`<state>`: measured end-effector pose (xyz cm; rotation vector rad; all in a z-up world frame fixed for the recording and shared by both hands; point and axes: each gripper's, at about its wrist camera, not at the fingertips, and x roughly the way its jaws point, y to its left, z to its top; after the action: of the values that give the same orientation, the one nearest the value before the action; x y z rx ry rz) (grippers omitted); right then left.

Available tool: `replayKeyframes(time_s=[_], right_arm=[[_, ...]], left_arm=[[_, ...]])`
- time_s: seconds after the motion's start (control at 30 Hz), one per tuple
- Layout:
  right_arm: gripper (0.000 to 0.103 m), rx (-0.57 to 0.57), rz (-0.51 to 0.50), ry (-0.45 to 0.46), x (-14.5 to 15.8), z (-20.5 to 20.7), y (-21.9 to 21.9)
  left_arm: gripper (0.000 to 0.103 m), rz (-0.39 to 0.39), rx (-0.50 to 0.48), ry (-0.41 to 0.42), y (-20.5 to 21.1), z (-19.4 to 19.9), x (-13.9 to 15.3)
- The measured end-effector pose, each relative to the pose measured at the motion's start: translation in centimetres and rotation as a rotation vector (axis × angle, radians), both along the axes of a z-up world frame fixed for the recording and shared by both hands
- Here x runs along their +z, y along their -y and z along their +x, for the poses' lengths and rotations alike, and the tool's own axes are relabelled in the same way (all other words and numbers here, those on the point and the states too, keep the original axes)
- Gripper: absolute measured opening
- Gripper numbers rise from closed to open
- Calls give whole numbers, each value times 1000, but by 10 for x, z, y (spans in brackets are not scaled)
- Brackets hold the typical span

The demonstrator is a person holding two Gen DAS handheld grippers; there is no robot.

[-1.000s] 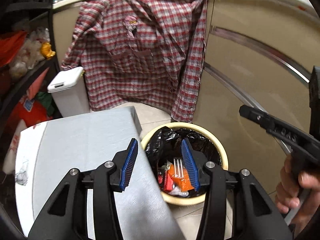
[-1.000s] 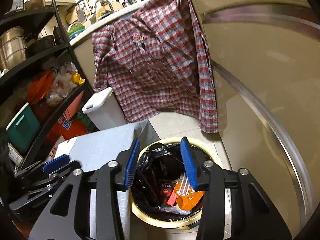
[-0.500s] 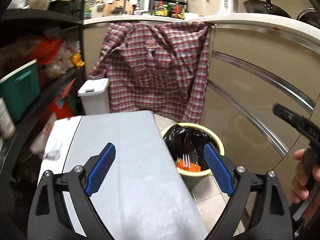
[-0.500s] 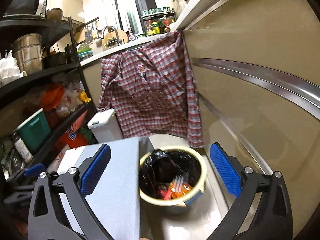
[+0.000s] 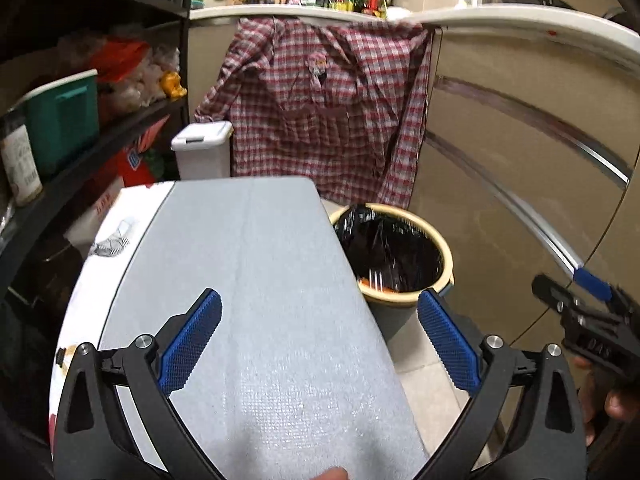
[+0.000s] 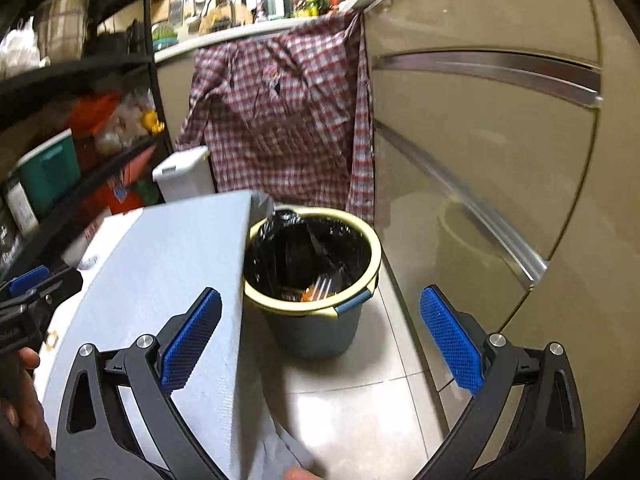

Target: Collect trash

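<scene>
Trash (image 6: 316,290) – orange scraps – low inside black-lined bin (image 6: 372,258).

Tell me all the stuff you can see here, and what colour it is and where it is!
Trash bin: one, grey with a yellow rim and black bag, on the floor beside the table; orange trash inside.
Table: one, grey cloth cover, left of the bin.
Shirt: one, red and white checks, hanging from the counter edge behind the bin.
Small lidded bin: one, white, on the floor left of the shirt.
Box: one, green, on the black shelf at the left.
Cabinet doors: beige with silver handles, on the right.
Left hand-held gripper: one, black with blue pads, open over the table.
Right hand-held gripper: one, same colours, open near the bin.
</scene>
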<state>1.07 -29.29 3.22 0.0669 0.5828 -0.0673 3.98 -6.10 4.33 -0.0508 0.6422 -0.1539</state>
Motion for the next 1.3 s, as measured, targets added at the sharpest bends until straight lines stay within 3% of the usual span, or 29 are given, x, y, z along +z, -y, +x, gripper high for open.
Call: replayKeyframes(time_s=[0.53, 1.3], right_arm=[[98, 36, -69, -16, -8, 14, -23], [98, 29, -79, -9, -5, 15, -23]], left_arm=[[95, -27, 20, -44, -4, 11, -18], [95, -18, 18, -13, -3, 6, -11]])
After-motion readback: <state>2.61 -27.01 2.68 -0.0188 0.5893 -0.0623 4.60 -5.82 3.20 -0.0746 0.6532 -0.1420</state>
